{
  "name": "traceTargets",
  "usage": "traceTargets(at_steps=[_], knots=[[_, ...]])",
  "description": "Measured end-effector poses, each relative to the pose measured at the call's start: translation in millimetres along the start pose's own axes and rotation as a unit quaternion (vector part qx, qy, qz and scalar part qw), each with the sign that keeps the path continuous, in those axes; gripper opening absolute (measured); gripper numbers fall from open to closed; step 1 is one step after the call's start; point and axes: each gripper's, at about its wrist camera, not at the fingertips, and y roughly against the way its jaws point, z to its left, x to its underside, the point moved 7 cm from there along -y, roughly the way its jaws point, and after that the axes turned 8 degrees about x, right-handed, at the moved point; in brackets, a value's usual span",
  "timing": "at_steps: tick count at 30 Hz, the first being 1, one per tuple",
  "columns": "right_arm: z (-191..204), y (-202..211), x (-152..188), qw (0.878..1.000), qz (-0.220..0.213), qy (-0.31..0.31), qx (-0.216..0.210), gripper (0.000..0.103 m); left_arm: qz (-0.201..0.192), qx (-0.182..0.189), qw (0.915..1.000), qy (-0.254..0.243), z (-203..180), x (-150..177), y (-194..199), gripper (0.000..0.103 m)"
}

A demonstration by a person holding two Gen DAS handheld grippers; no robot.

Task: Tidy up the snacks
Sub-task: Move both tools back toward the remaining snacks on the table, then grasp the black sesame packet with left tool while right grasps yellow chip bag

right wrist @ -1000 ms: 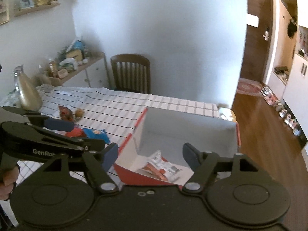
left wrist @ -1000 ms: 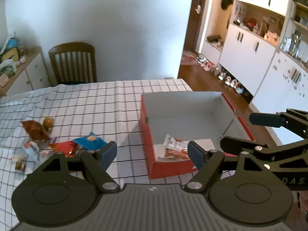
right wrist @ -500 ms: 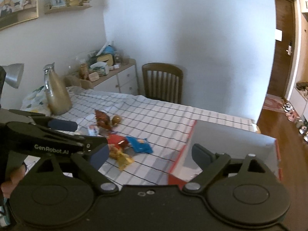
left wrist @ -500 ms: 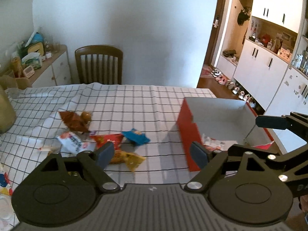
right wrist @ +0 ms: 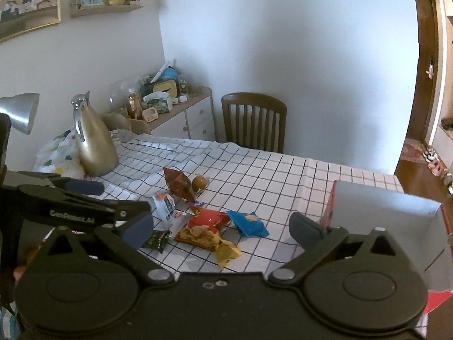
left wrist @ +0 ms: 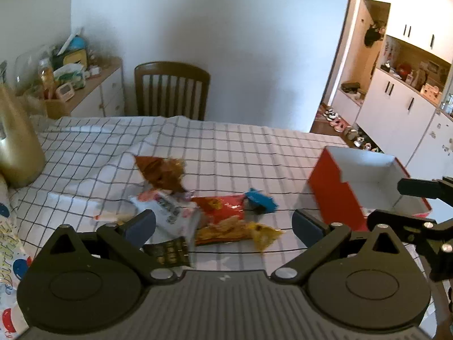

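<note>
Several snack packets lie in a loose pile on the checked tablecloth: a brown one [left wrist: 160, 171], a white one [left wrist: 167, 209], a red one [left wrist: 219, 205], a blue one [left wrist: 260, 201], a yellow one [left wrist: 237, 231] and a dark one [left wrist: 168, 252]. The same pile shows in the right wrist view, with the red packet [right wrist: 208, 221] and blue packet [right wrist: 249, 223]. A red box with a white inside [left wrist: 339, 195] stands to the right of the pile and also shows in the right wrist view [right wrist: 396, 221]. My left gripper [left wrist: 223, 225] is open and empty above the pile. My right gripper [right wrist: 220, 228] is open and empty beside it.
A gold jug [right wrist: 94, 147] stands at the table's far left. A wooden chair [left wrist: 171, 92] sits behind the table, and a cluttered sideboard [left wrist: 93, 85] is at the wall. A desk lamp [right wrist: 19, 112] is at the left. White cupboards [left wrist: 396, 107] line the right wall.
Both grippers have swung left from over the red box to over the snack pile. Both stayed open and empty.
</note>
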Motion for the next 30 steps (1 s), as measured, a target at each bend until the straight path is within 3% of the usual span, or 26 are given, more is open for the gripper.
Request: traceTargets(at_steps=[12, 17, 22, 26, 30], knots=[[16, -60, 21, 0.998, 0.048, -0.028, 0.039, 0.101, 0.042, -0.029, 0.9985, 0.020, 77, 35, -31, 0.103], [19, -84, 35, 0.995, 0.081, -0.037, 0.050, 0.098, 0.075, -0.019, 0.9968, 0.018, 93, 55, -51, 0.103], [17, -106, 46, 0.992, 0.110, -0.038, 0.057, 0.094, 0.098, 0.024, 0.9936, -0.051, 93, 59, -74, 0.103], [14, -127, 54, 0.989, 0.134, -0.022, 0.061, 0.090, 0.135, 0.071, 0.9813, -0.118, 93, 56, -100, 0.103], [11, -149, 65, 0.984, 0.164, -0.011, 0.073, 0.085, 0.154, 0.077, 0.9670, -0.188, 93, 58, -123, 0.103]])
